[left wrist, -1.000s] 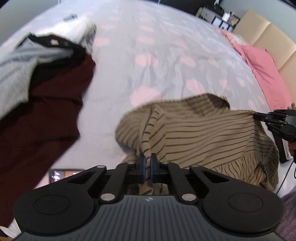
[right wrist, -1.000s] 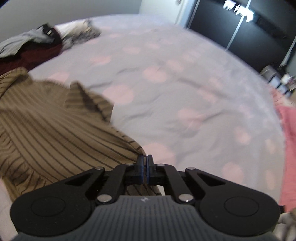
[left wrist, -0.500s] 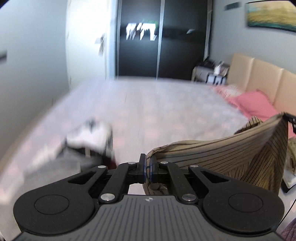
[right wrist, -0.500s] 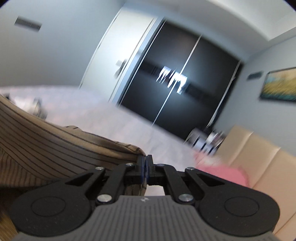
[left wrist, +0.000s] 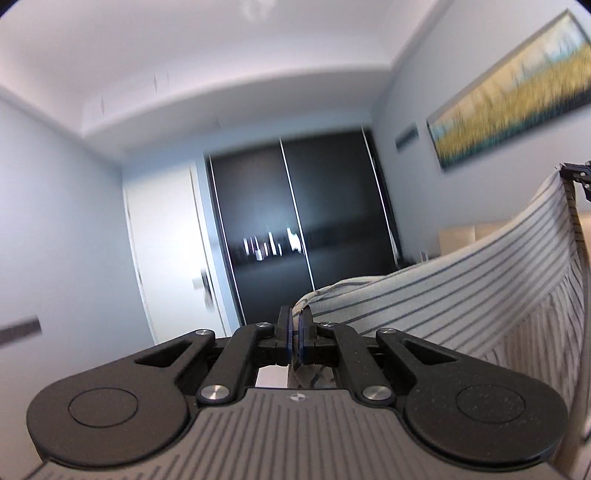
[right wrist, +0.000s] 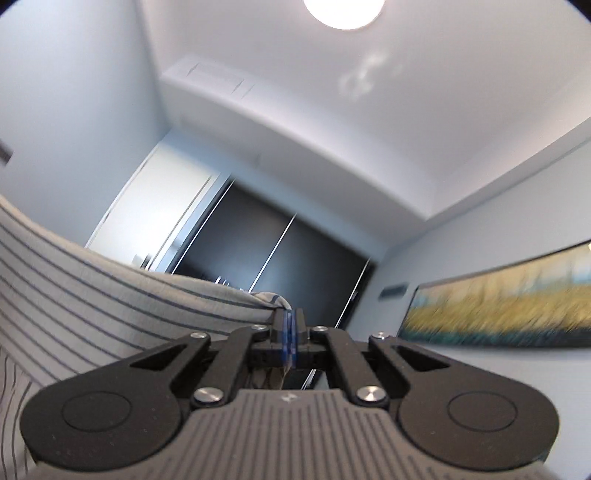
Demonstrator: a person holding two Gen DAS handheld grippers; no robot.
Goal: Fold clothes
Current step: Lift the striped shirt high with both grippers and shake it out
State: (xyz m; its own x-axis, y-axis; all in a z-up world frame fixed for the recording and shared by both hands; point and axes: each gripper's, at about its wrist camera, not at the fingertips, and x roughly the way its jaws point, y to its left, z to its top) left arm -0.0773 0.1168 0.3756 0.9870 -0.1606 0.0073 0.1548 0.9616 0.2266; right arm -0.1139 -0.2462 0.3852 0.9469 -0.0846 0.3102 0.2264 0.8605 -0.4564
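A striped garment [left wrist: 461,280], pale with thin dark stripes, hangs stretched in the air between both grippers. My left gripper [left wrist: 295,332] is shut on one corner of it; the cloth sweeps up to the right, where the right gripper [left wrist: 580,177] shows at the frame edge. In the right wrist view the same striped garment [right wrist: 92,291] runs off to the left from my right gripper [right wrist: 290,332], which is shut on its other corner. Both views tilt upward, so the bed is hidden.
Dark sliding wardrobe doors [left wrist: 295,229] fill the far wall, with a white door [left wrist: 166,258] to their left. A long landscape painting [right wrist: 498,302] hangs on the right wall. A round ceiling lamp [right wrist: 345,11] glows overhead. A beige headboard [left wrist: 465,236] peeks behind the cloth.
Both grippers have risen and tilted upward, lifting the striped garment off the bed. The bed and the clothes pile have dropped out of sight; ceiling and walls fill both views.
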